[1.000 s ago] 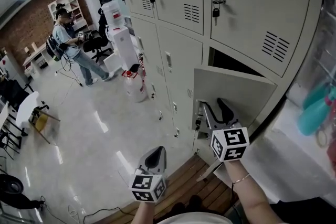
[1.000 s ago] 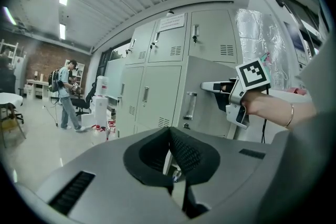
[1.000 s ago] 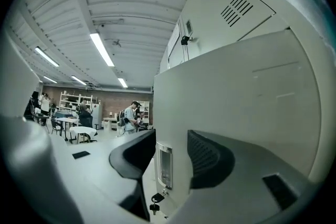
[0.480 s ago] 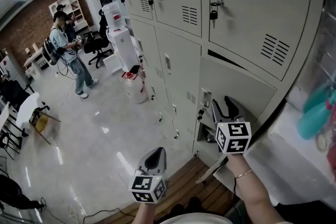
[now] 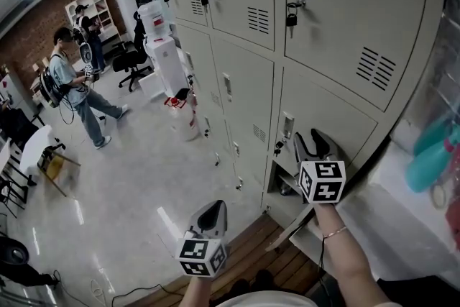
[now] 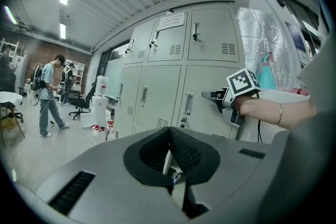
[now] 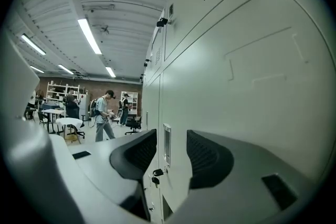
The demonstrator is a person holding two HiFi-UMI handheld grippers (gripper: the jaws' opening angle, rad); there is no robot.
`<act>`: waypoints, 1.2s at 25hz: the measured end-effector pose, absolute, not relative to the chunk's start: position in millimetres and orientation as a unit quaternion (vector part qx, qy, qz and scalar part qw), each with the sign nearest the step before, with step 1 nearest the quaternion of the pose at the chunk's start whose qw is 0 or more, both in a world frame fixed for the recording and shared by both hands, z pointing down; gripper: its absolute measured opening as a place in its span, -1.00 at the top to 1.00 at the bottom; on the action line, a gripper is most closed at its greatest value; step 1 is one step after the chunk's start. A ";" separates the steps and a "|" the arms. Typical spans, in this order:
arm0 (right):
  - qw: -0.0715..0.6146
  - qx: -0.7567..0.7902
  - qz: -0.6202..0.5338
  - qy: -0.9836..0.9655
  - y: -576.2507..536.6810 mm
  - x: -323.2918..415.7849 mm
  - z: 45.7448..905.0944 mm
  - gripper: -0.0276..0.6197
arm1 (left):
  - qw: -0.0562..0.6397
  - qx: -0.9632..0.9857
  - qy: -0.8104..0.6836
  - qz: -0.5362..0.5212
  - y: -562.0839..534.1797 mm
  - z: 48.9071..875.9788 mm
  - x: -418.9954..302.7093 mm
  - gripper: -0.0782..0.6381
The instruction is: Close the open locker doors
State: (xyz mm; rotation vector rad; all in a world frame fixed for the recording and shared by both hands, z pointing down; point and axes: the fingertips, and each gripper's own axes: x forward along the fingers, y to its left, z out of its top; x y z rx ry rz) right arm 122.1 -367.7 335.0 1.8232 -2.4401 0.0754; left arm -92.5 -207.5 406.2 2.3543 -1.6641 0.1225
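The grey locker bank [image 5: 244, 18] fills the upper right of the head view. The middle-row door [image 5: 327, 115] lies flush with the neighbouring doors; keys hang at its lock [image 5: 279, 147]. My right gripper [image 5: 316, 144] rests against that door's lower part, jaws open and empty. In the right gripper view the open jaws [image 7: 170, 147] frame the door's recessed handle [image 7: 166, 144] and keys [image 7: 154, 176]. Below it, a bottom locker [image 5: 284, 189] shows a dark gap and a door edge [image 5: 287, 230] standing out. My left gripper [image 5: 213, 216] hangs low, away from the lockers, shut [image 6: 170, 157] on nothing.
A person with a backpack [image 5: 68, 86] walks on the shiny floor; another stands by shelves [image 5: 90, 21]. A water dispenser [image 5: 164, 54], an office chair [image 5: 129, 57] and a red-white can [image 5: 183, 115] line the lockers. A white-covered table [image 5: 410, 226] with teal bottles [image 5: 431, 154] stands right.
The middle-row door swung from ajar to flush as my right gripper pushed it in. The person with the backpack walked left. My left gripper stayed put.
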 end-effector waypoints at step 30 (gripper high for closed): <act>0.062 0.588 0.084 -0.802 -214.6 127.3 431.7 0.46 | 0.121 0.855 -0.499 0.071 -183.6 426.7 -52.8 0.73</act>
